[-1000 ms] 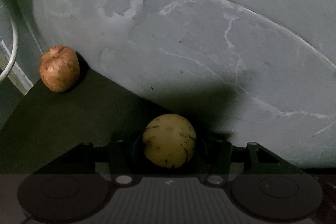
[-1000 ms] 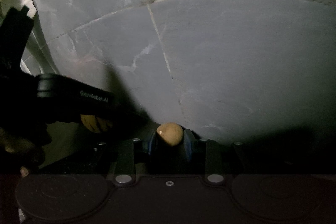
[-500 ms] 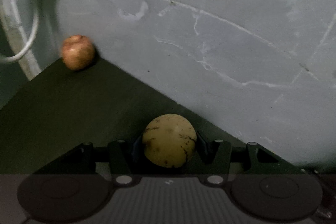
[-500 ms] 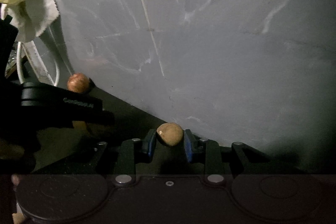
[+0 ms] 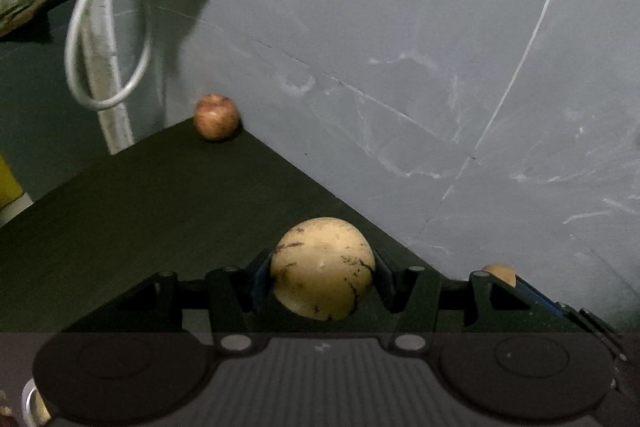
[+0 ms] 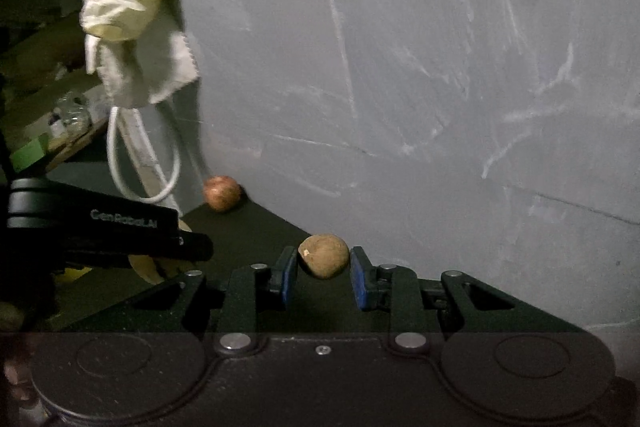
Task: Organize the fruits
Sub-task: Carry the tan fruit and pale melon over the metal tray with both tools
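Note:
My left gripper is shut on a large pale yellow fruit with dark blemishes, held over the dark table. My right gripper is shut on a small brown fruit, which peeks in at the lower right of the left wrist view. The left gripper shows as a black body at the left of the right wrist view, with its yellow fruit partly hidden under it. A red apple sits at the table's far corner against the grey wall; it also shows in the right wrist view.
A grey scratched wall borders the table on the right. A white cable loop and a pale cloth hang at the far left above the apple. Cluttered shelves lie beyond the table's left edge.
Both grippers have pulled back and tilted up from the wall, each keeping its fruit. The apple now looks smaller and farther, and the hanging cloth and cable have come into view.

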A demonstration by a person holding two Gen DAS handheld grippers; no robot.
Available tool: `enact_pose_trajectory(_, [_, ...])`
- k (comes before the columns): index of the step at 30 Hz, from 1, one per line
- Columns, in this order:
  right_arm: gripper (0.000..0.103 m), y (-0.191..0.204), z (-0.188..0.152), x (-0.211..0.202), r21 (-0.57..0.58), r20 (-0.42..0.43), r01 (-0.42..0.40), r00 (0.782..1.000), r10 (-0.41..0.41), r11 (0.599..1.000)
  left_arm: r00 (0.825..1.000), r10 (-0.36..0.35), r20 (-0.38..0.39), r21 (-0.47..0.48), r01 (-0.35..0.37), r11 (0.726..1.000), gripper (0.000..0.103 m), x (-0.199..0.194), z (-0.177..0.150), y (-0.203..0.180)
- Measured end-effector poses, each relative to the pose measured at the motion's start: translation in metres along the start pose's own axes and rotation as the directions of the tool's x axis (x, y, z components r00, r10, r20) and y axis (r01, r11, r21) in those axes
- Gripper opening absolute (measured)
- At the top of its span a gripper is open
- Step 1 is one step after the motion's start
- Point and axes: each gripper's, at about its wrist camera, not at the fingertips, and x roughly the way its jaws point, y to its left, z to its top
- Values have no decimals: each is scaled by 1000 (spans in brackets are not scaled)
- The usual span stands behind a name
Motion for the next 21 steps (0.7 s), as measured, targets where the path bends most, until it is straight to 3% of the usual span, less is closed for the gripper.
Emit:
enact_pose_trajectory(11, [30, 37, -7, -61, -107, 25, -148, 988, 152, 983, 994, 76, 74, -113, -67, 991, 57, -92, -38, 36])
enact_pose_trajectory(21, [30, 61, -26, -91, -240, -62, -355, 934, 351, 904, 973, 210, 98, -202, -187, 961, 57, -155, -96, 73])
